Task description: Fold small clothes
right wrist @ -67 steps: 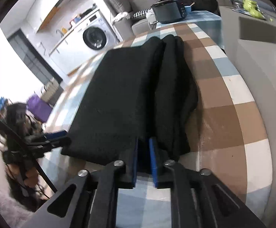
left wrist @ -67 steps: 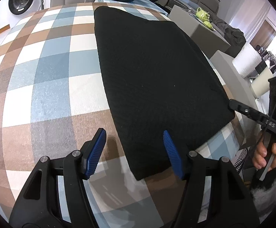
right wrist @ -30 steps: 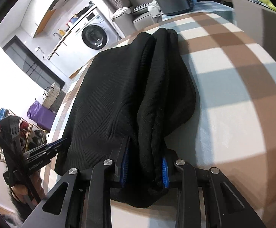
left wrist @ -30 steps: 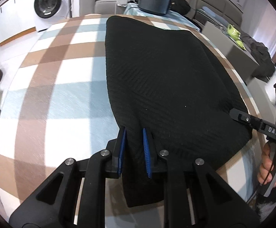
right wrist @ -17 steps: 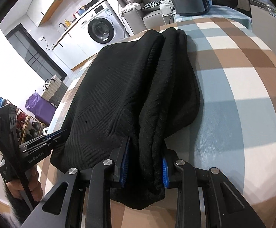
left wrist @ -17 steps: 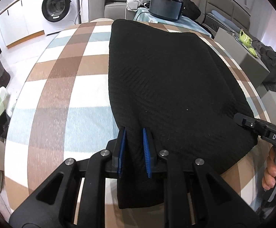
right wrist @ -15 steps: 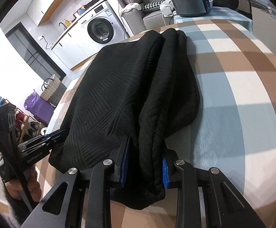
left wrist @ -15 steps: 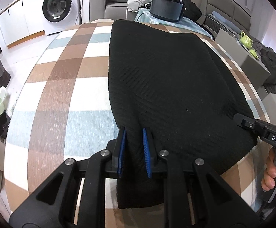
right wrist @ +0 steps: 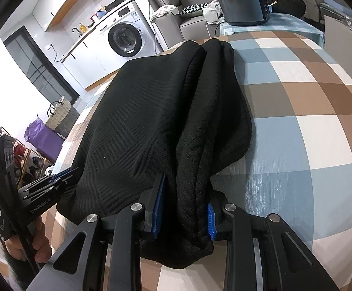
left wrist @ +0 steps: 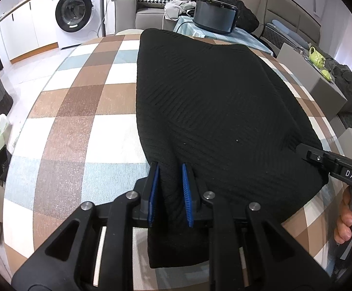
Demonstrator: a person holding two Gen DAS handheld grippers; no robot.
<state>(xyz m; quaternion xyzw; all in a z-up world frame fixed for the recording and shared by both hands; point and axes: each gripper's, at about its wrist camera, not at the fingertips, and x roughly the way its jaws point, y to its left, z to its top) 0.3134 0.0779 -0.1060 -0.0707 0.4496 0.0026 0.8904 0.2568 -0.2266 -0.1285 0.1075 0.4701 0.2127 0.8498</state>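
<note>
Black knit garment [left wrist: 219,111]: lies along a checked tablecloth [left wrist: 79,121], its near end drawn up over the near table edge.
Left gripper [left wrist: 169,189]: blue pads clenched on the garment's near left corner.
Right gripper [right wrist: 183,208]: pads clamped on the thicker, bunched near right corner.
Beyond the table's far end: washing machine [left wrist: 75,17], dark cooker [left wrist: 214,15].
</note>
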